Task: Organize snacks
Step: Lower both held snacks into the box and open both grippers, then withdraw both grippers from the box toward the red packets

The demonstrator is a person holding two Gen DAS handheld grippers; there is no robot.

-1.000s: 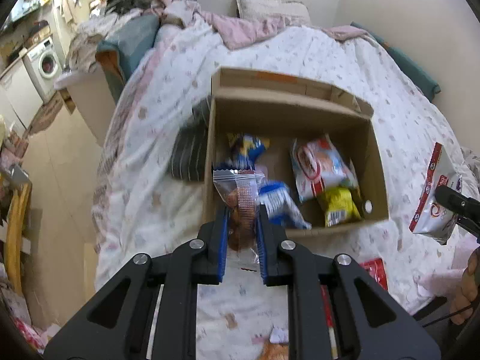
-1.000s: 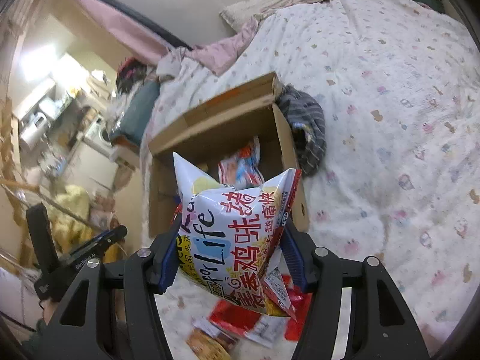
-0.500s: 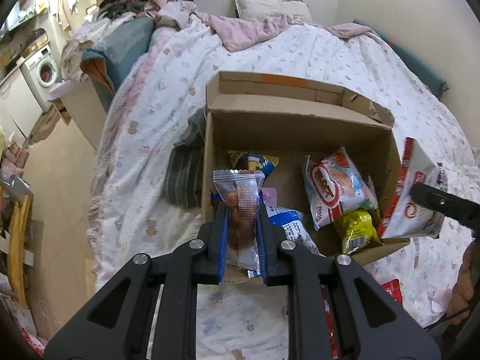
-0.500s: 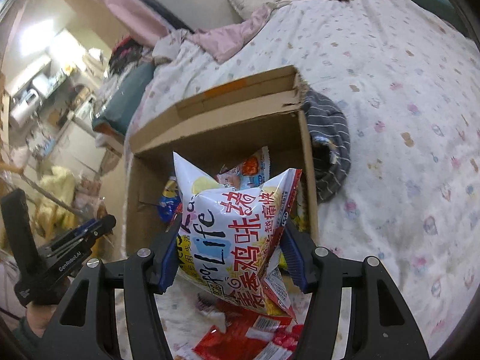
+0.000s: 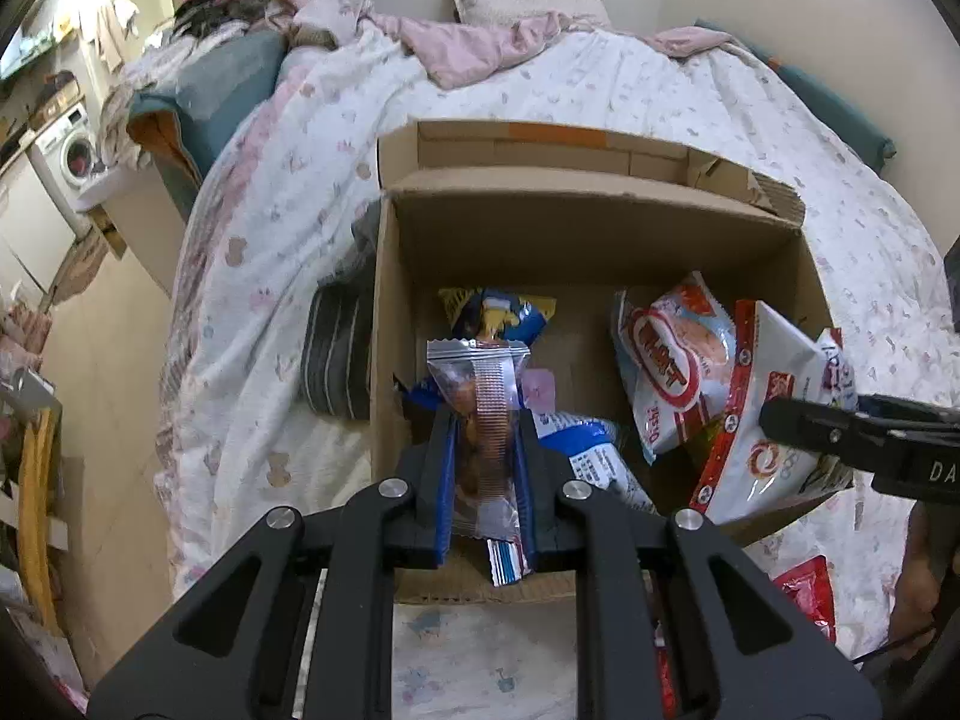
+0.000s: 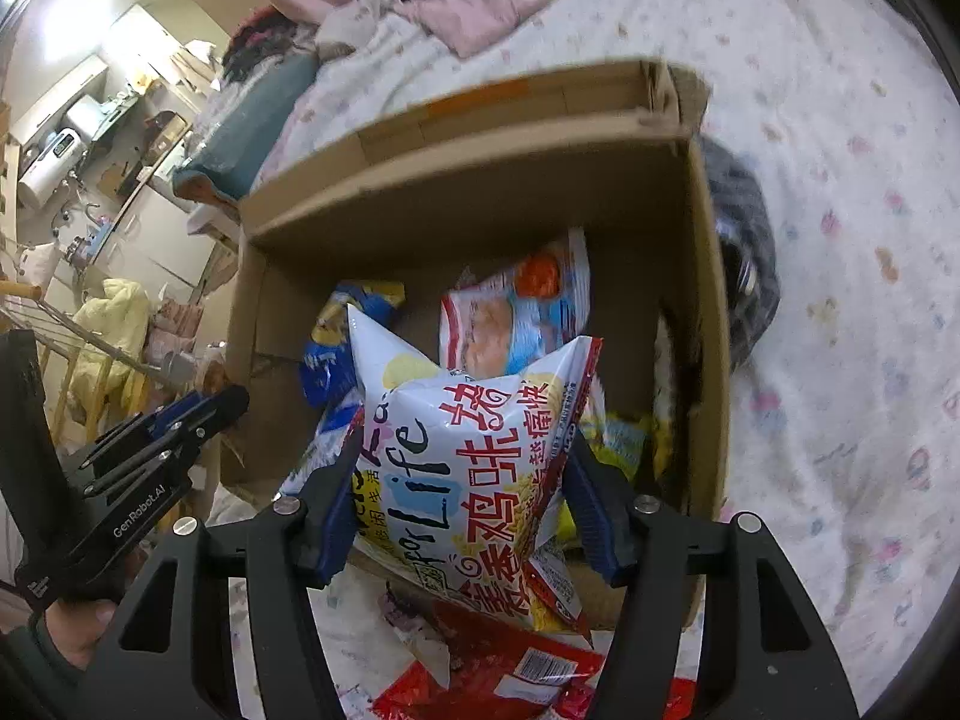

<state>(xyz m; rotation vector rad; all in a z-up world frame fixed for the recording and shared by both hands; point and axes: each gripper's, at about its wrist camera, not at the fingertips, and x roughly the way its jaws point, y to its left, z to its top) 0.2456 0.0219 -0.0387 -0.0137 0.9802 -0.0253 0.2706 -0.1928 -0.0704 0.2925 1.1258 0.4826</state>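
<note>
Both grippers came lower over the cardboard box (image 5: pixel 384 360): left gripper (image 5: pixel 483 468) clamps a clear snack packet (image 5: pixel 480 414), right gripper (image 6: pixel 462 498) squeezes a white puffed snack bag (image 6: pixel 462 456); other packets (image 5: pixel 666 360) lie below the jaws.

Printed words on one snack bag and on the handheld grippers

The puffy white snack bag with red and yellow print (image 6: pixel 468 468), seen from the right wrist, carries large red Chinese characters, among them "鸡味" and "塔", plus the Latin letters "for Life" with a blue "L". In the same view the black plastic gripper at the lower left (image 6: pixel 129 480) is marked "GenRobot.AI" in white. From the left wrist, the black gripper body at the right edge (image 5: pixel 870 444) shows white letters "DA", cut off by the frame. The white and red pillow-shaped bag inside the brown cardboard box (image 5: pixel 672 360) bears red Chinese characters too distorted to read.
</note>
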